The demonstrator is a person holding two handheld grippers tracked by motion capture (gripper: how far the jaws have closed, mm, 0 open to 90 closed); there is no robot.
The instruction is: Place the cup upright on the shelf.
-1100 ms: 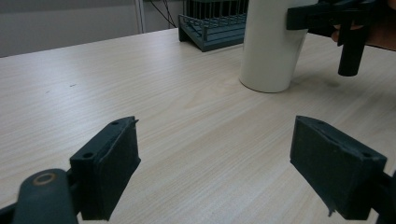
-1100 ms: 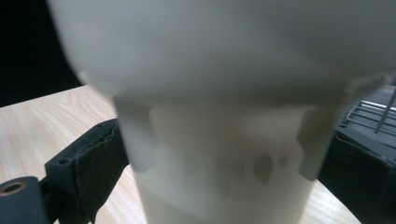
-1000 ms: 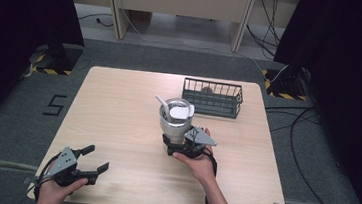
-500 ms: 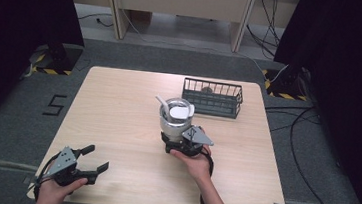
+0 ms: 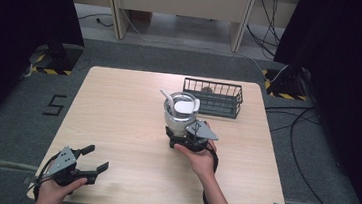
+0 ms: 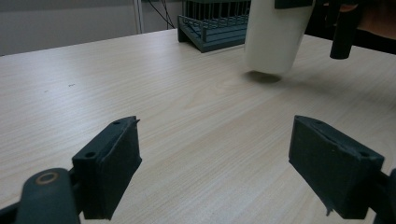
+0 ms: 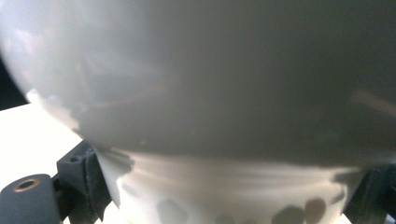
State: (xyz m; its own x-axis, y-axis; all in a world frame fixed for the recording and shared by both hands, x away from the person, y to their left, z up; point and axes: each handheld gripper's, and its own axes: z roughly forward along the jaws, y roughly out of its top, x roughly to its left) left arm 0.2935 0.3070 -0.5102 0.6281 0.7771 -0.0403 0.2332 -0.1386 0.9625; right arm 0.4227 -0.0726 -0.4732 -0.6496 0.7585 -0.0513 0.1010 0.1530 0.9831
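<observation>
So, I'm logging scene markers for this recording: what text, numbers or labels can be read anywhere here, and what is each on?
"5": a dark figure on the grey floor, left of the table.
No readable text on the white cup, the wire basket or either gripper.

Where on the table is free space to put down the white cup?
Free: the whole far-left tabletop, left of the white cup, and the near-right corner. Crowded: between the cup and the wire basket, where the right gripper grips the cup.
</observation>
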